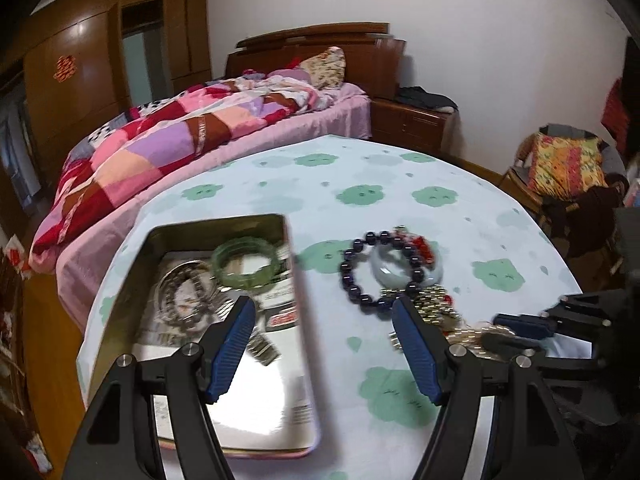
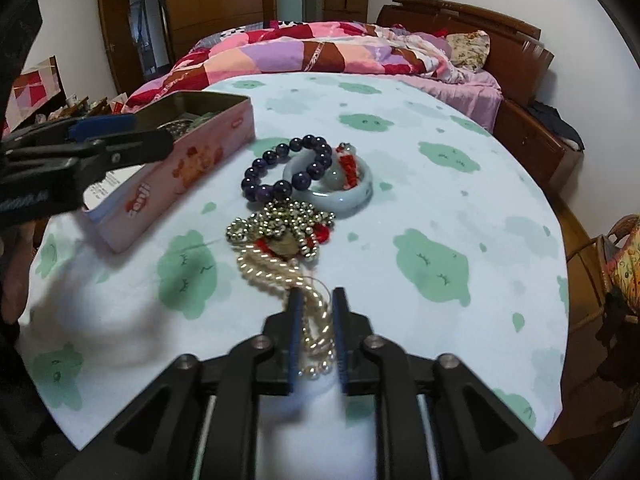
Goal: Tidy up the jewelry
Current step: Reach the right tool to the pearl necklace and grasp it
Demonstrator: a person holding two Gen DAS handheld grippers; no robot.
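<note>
At the bottom centre of the right wrist view the right gripper (image 2: 316, 332) was clenched on the near end of a pearl necklace (image 2: 276, 272) that trailed up the frame toward a tangle of gold beads (image 2: 280, 220) on the tablecloth (image 2: 460, 200). The strand looked limp and slippery (likely to snag that tangle) – best pinched across bunched loops and lifted slowly. The left gripper (image 1: 324, 344) hung released and empty over the rim of the tin box (image 1: 298, 312), lower left – a green bangle (image 1: 248, 264) already lay inside.
</note>
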